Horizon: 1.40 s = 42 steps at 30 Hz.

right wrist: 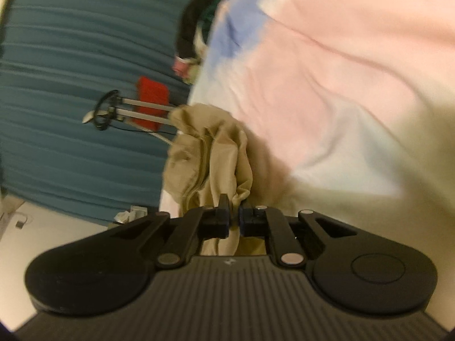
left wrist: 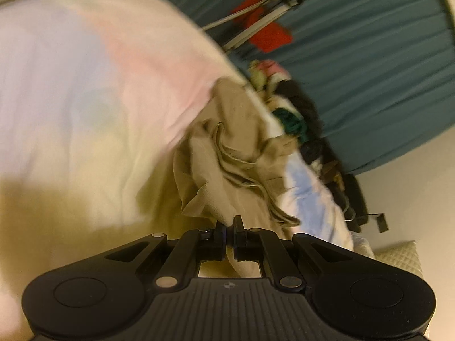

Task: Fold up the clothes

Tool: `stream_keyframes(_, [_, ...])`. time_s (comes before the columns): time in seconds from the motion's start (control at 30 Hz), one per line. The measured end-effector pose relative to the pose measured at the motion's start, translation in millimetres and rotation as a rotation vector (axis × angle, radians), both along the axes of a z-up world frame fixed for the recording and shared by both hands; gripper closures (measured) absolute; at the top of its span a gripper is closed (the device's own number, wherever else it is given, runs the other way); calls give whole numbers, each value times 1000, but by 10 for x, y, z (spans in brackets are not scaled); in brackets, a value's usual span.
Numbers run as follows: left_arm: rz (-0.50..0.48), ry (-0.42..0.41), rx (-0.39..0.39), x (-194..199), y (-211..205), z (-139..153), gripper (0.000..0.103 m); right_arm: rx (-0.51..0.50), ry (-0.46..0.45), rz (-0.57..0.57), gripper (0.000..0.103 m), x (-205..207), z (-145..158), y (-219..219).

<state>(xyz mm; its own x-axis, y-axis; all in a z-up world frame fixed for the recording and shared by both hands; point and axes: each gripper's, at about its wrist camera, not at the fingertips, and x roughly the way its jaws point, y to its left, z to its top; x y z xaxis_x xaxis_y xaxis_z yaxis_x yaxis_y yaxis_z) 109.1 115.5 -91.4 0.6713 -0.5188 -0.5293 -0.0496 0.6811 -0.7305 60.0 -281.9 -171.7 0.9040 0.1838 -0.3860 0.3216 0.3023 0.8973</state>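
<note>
Closest to the lens in both views are the black tongs, and each pair has a bit of the same tan garment [left wrist: 227, 153] pinched in it: the left tongs [left wrist: 229, 226] are pressed together on one edge of the cloth, and the right tongs [right wrist: 233, 213] are clamped on another bunch of it, with fabric trailing down between the fingers toward the camera. My guess is it's gripped at two spots so it can be lifted off the bed and pulled out flat before any actual folding, so this looks like an early step, nothing folded yet. The garment itself is thin, soft and totally crumpled right now, with long creases and what looks like a seam or hem running through it; I honestly can't tell whether it's a shirt or trousers. It hangs just above the pastel bedsheet [left wrist: 85, 85] (pink, blue and cream patches), beside a pile of other clothes [left wrist: 287, 108] at the bed's edge. Behind that there's a teal curtain [left wrist: 369, 56] and a metal stand [left wrist: 264, 22] with something red on it.
</note>
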Motion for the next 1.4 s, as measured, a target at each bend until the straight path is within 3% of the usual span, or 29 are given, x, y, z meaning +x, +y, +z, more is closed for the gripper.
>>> stream_keyframes(0.23, [-10,-117,-65,-494,64,259,99,-34,-76,-6,96,-371,370,-9])
stream_keyframes(0.47, [-5,-107,-146,-1111,192,276,99,-47,-121,-1,96,-936,460,54])
stream_keyframes(0.6, [2,-59,-204,-1461,230,312,99,11,-139,-15,96,-1341,460,54])
stream_keyframes(0.7, [15,-35,-214,-1551,226,381,99,-11,-145,-18,96,-1366,594,18])
stream_keyframes(0.83, [22,-70,-146,-1225,110,626,99,-61,-147,-20,96,-1069,809,-48])
stream_keyframes(1.0, [81,-34,-76,-418,-70,777,99,-87,-98,-15,96,-200,945,-117])
stream_keyframes(1.07, [88,-38,-10,-60,-186,789,99,-102,-76,-12,96,127,931,-122])
stream_keyframes(1.17, [98,-29,64,364,-303,710,99,-126,-53,3,96,534,870,-127])
stream_keyframes(1.4, [69,-28,120,1022,-358,246,98,-132,-7,33,96,1133,445,-264])
